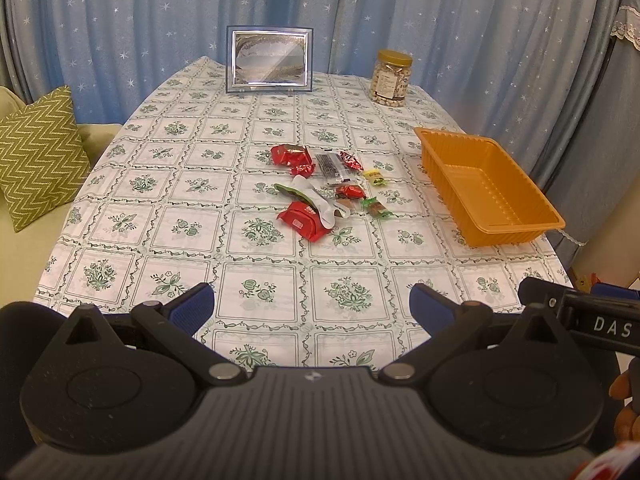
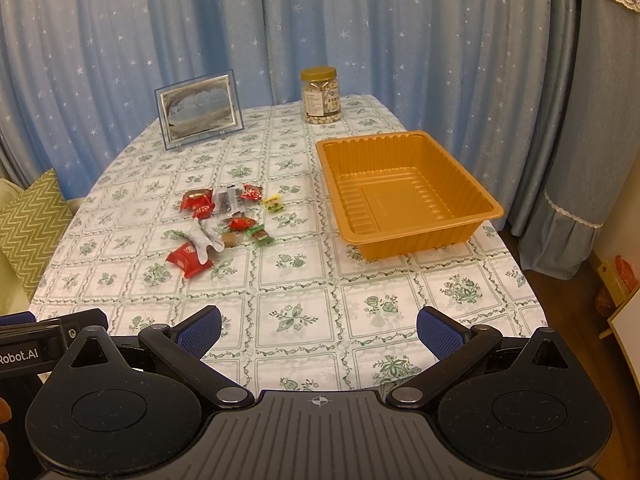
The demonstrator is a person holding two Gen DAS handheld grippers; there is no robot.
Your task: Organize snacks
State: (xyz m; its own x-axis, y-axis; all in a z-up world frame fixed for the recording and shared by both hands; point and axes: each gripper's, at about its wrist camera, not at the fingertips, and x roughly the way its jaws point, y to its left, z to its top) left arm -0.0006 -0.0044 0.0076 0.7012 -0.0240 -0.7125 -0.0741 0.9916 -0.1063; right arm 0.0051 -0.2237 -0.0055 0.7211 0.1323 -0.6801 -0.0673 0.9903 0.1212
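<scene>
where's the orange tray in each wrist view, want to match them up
Left wrist: the orange tray sits at the right, mid-height, right of the snack pile.
Right wrist: the orange tray sits right of centre, again right of the snack pile.
Shared landmark: the gold-lidded jar stands beyond the tray in both.

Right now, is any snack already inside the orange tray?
No, the orange tray shows only its bare ribbed floor; the snacks lie on the tablecloth beside it.

Orange tray [image 2: 404,236], red snack packets [image 2: 189,260], green-floral white tablecloth [image 2: 296,280], star-speckled blue curtains [image 2: 360,40].
</scene>
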